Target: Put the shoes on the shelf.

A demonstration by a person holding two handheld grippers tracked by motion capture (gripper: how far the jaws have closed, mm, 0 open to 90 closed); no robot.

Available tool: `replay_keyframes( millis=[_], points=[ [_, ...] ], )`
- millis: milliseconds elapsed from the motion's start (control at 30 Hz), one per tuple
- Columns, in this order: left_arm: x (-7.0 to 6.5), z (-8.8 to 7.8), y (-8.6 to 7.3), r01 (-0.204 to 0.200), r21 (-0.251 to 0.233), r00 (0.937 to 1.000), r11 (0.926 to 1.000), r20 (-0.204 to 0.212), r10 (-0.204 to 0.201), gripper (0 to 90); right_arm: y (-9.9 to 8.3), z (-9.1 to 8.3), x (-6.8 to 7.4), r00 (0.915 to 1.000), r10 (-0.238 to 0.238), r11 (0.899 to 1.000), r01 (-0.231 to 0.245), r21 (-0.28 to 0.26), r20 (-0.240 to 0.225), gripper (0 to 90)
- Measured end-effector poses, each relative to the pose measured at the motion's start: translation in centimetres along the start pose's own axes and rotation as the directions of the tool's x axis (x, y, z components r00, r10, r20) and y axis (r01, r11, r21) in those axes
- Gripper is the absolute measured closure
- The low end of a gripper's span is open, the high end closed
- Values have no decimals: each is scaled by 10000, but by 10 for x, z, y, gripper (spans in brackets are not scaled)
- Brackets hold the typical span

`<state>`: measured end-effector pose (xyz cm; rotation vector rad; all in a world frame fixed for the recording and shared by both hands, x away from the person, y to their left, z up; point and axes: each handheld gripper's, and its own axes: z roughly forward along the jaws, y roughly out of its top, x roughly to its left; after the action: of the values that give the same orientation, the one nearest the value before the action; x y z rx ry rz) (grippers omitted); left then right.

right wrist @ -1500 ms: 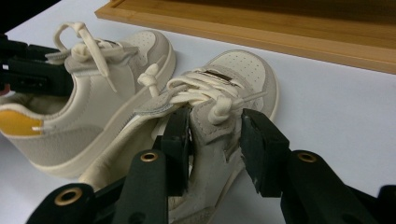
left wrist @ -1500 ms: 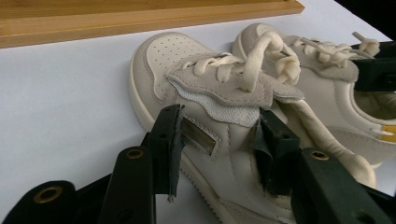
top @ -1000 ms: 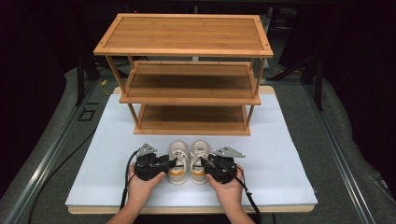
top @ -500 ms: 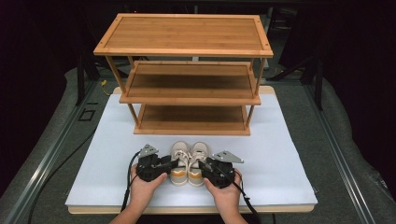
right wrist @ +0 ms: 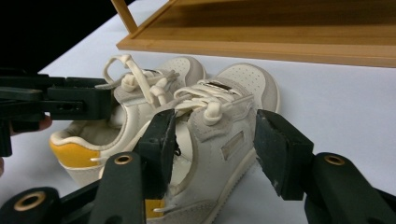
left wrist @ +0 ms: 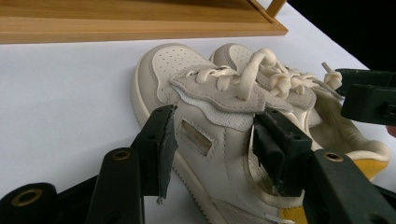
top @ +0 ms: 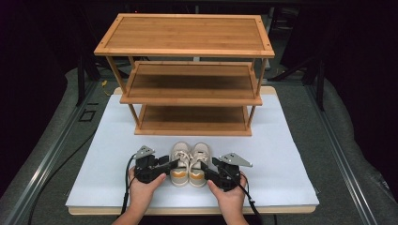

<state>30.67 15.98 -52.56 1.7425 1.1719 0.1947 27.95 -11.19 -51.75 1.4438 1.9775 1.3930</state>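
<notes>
A pair of small cream shoes sits side by side on the white board (top: 281, 154), toes toward the wooden rack (top: 187, 89) and just in front of its bottom shelf (top: 192, 119). All 3 shelves are bare.

The left gripper (top: 170, 164) straddles the left shoe (top: 179, 161) near its collar. In the left gripper view 1 jaw stands just beside the shoe's outer side and the other sits inside the opening, at the inner wall. The jaws have just been opening, and they are spread with the shoe's side wall (left wrist: 210, 140) between them, the pads not clearly pressing.

The right gripper (top: 209, 166) mirrors this on the right shoe (top: 199, 161). In the right gripper view 1 jaw reaches into the shoe's mouth, and the other stands clear of the outer side with a gap showing. Its jaws have also just been opening and are spread around the shoe's wall (right wrist: 219, 140) without pinching it.

Judging by this layout, the work of getting the 2 shoes onto the rack looks barely begun: both rest on the board, neither is gripped, and grasping, lifting and placing all remain.
</notes>
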Motion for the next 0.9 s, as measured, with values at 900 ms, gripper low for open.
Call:
replay_keyframes(
  millis=[900],
  points=[
    [-5,8,-19,762,-952,9964,9925,-299,-794,516,-16,8,-1,9894,1451,9868,-1441,-740,85,504]
  ],
)
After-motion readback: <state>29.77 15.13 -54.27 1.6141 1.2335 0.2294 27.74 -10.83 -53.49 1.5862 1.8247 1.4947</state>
